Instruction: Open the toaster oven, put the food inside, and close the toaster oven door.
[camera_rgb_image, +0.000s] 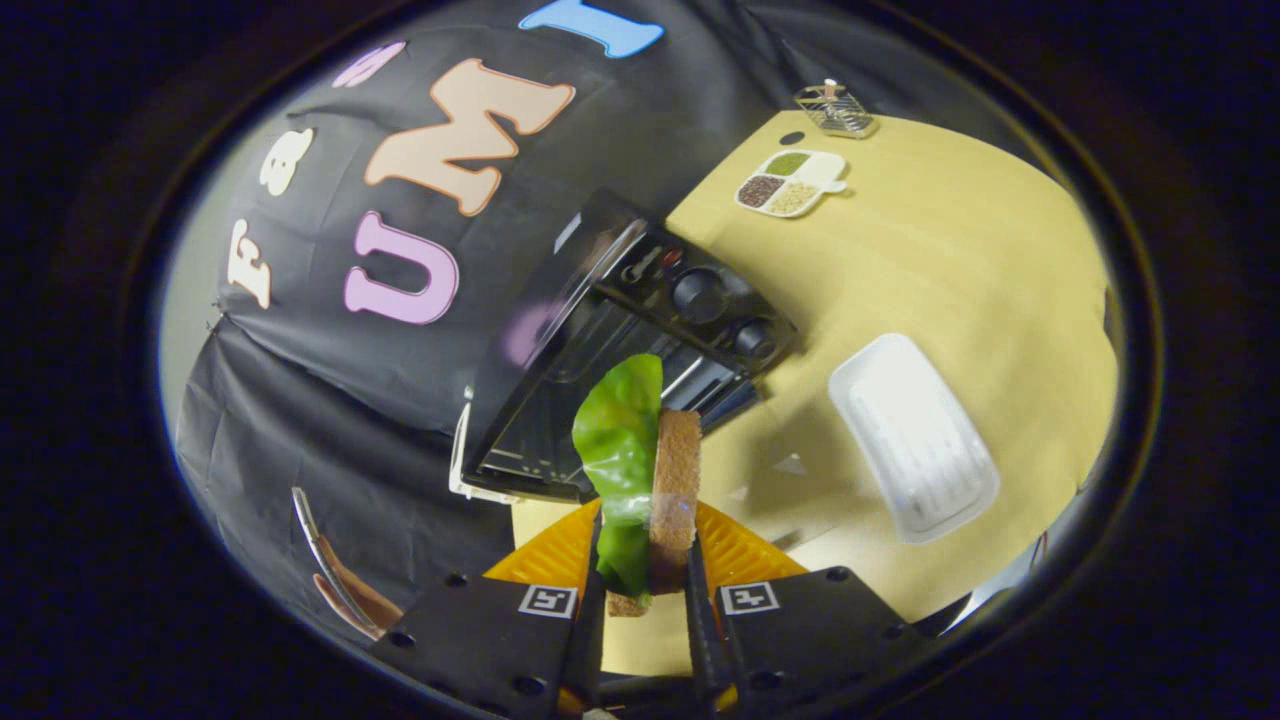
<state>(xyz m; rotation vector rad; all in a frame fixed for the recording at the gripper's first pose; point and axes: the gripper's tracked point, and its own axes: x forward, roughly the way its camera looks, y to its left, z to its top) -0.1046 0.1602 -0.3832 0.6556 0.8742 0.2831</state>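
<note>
With the fingers (645, 575) clamping the sandwich (650, 470) upright, it lines up for the oven (620, 350) just ahead.

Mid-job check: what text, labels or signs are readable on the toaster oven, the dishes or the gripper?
toaster oven: the marks by its knobs are too blurred to read.
gripper, shut on the sandwich: two square coded markers, patterns only, no words.
white tray: no text seen.
divided dish: no text seen.
</note>
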